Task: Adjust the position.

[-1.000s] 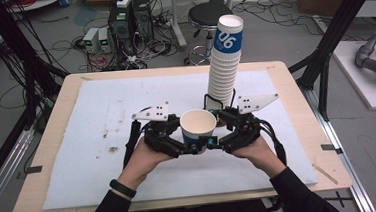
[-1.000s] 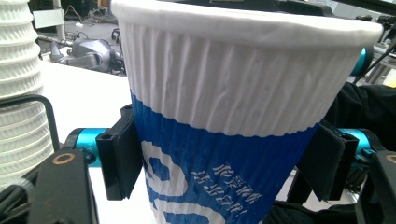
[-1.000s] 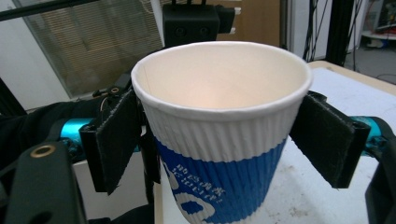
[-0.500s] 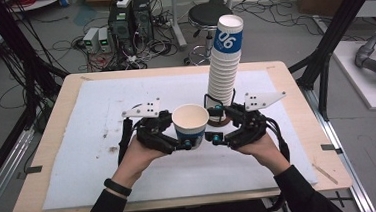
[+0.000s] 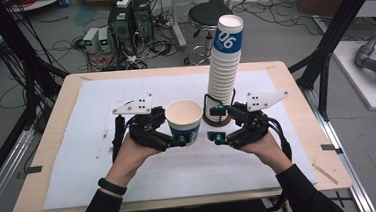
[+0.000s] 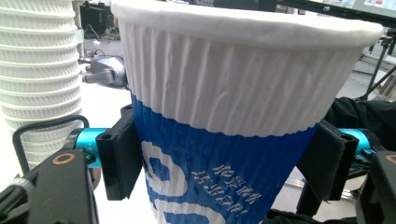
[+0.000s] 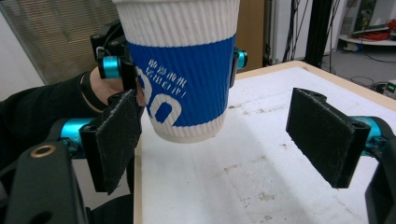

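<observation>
One paper cup (image 5: 183,120) upright, mouth up, between left tongs (image 5: 179,138).

Left gripper (image 5: 177,137) clamped; right gripper (image 5: 216,124) fingers spread.

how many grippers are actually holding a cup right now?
1. The left gripper is clamped on the single blue-and-white ribbed paper cup, lifted off the white mat. The right gripper is open, beside it. The tall stack of cups stands ungripped.
</observation>
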A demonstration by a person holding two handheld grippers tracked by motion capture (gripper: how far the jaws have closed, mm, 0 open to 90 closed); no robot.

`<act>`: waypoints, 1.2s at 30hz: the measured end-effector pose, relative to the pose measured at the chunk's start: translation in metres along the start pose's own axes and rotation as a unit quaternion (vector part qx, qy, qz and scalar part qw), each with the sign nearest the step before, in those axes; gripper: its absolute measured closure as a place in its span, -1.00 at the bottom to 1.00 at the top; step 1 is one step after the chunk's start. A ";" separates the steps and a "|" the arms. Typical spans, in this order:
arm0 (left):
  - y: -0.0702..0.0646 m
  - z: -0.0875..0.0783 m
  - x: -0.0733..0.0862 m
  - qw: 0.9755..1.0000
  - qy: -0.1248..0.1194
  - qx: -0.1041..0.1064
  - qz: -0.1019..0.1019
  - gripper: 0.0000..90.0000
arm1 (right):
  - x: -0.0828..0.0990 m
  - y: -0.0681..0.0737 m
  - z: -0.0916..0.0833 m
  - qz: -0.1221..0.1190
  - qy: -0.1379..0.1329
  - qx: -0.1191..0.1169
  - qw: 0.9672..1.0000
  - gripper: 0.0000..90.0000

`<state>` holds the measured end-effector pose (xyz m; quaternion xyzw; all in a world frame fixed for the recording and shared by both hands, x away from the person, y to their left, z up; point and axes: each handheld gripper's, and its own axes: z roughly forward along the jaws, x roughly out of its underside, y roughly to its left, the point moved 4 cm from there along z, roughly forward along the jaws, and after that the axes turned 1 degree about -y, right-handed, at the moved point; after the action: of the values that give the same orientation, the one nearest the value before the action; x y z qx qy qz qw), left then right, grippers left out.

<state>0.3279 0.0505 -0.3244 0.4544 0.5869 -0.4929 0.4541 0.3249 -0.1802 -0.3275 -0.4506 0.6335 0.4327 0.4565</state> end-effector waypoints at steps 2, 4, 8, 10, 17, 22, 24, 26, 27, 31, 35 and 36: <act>0.000 -0.001 -0.001 1.000 -0.001 -0.001 0.001 -0.45 | 0.000 0.000 0.000 -0.003 0.001 0.001 1.000 -0.59; 0.000 -0.001 -0.002 1.000 -0.004 -0.002 0.003 -0.45 | 0.001 0.000 0.001 -0.003 0.003 0.000 1.000 -0.59; -0.001 -0.003 -0.003 1.000 -0.007 -0.002 0.001 -0.45 | 0.004 0.000 0.002 -0.005 0.007 -0.002 1.000 -0.59; -0.001 -0.003 -0.004 1.000 -0.008 -0.003 0.000 -0.45 | 0.005 0.000 0.003 -0.002 0.010 -0.004 1.000 -0.59; -0.002 -0.002 -0.004 1.000 -0.008 -0.002 0.001 -0.45 | 0.009 0.001 0.009 -0.004 0.021 -0.006 1.000 -0.59; -0.003 0.001 -0.004 1.000 -0.006 0.000 0.002 -0.45 | 0.012 0.003 0.014 -0.005 0.031 -0.009 0.999 -0.59; -0.004 0.002 -0.004 1.000 -0.007 0.001 0.003 -0.44 | 0.013 0.004 0.017 -0.009 0.033 -0.011 0.999 -0.59; -0.004 0.003 -0.004 1.000 -0.006 0.001 0.003 -0.44 | 0.014 0.005 0.019 -0.004 0.035 -0.012 0.999 -0.59; -0.004 0.003 -0.004 1.000 -0.005 0.001 0.004 -0.44 | 0.014 0.005 0.020 -0.006 0.035 -0.012 0.999 -0.59; -0.005 0.006 -0.003 1.000 -0.005 0.002 0.005 -0.44 | 0.016 0.007 0.024 -0.003 0.033 -0.016 0.999 -0.59; -0.005 0.009 -0.002 1.000 -0.003 0.004 0.005 -0.44 | 0.017 0.010 0.029 -0.001 0.034 -0.022 0.999 -0.59; -0.006 0.010 -0.001 1.000 -0.003 0.004 0.003 -0.44 | 0.017 0.011 0.030 -0.002 0.034 -0.023 0.999 -0.59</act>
<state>0.3234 0.0395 -0.3232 0.4570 0.5820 -0.4949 0.4555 0.3167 -0.1521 -0.3491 -0.4765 0.6378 0.4305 0.4252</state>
